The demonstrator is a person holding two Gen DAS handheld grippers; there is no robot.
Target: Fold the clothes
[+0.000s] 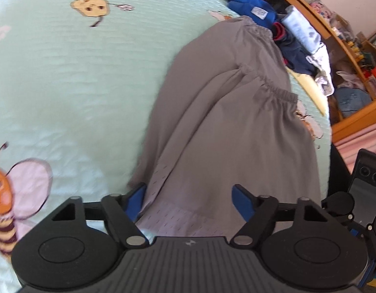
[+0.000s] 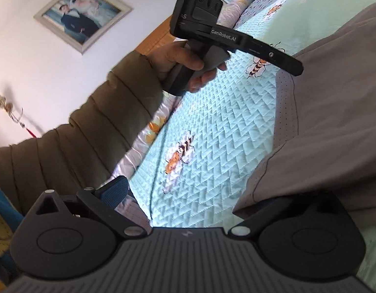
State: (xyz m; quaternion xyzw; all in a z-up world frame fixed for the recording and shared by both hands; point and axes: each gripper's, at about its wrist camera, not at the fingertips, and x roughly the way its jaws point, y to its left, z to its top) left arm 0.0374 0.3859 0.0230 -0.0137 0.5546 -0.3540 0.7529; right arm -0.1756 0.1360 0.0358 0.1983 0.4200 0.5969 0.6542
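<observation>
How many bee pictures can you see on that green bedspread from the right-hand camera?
3 clear bees on the bedspread: one low, mid-frame, one under the other handheld gripper, one farther up. Others may hide under the grey garment.

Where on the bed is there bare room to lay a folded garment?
Free: the mint-green quilted bedspread left of the grey elastic-waist trousers, between the bee print and the yellow cartoon print. Crowded: the far right corner, with the pile of blue, navy and white clothes.

Both grippers stand open above the bed [image 1: 66, 73]: left gripper [image 1: 189, 201] tilted down, right gripper [image 2: 188, 195] nearly level.
</observation>
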